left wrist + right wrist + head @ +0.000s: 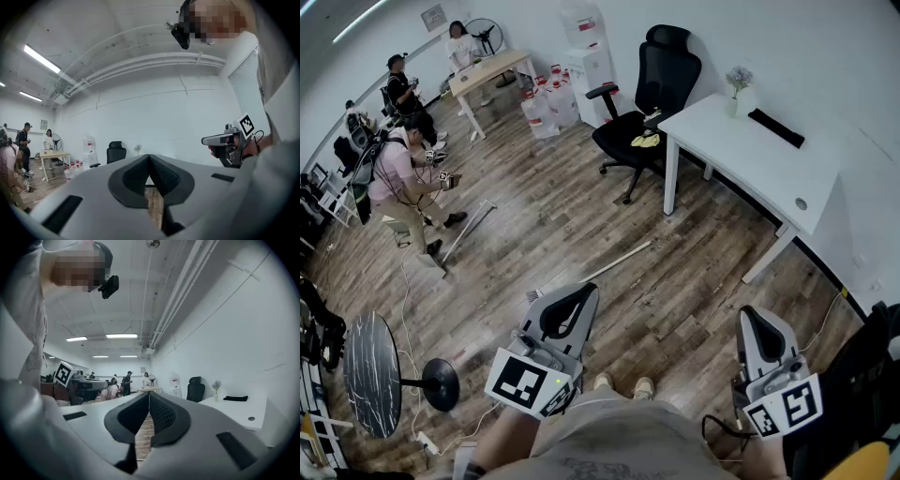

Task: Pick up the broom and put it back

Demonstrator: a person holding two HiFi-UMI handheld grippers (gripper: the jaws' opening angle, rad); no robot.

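Broom [619, 262]: flat on floor [694, 309], just to the far side of left gripper [578, 295]. Left gripper, right gripper [753, 319]: fingers together, empty, held level. Step: approach; pickup not begun. Next, likely: part fingers, lower onto handle, clamp.

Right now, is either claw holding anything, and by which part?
Nothing is held. The left claw and the right claw are both shut and empty; the broom lies on the floor ahead, untouched.
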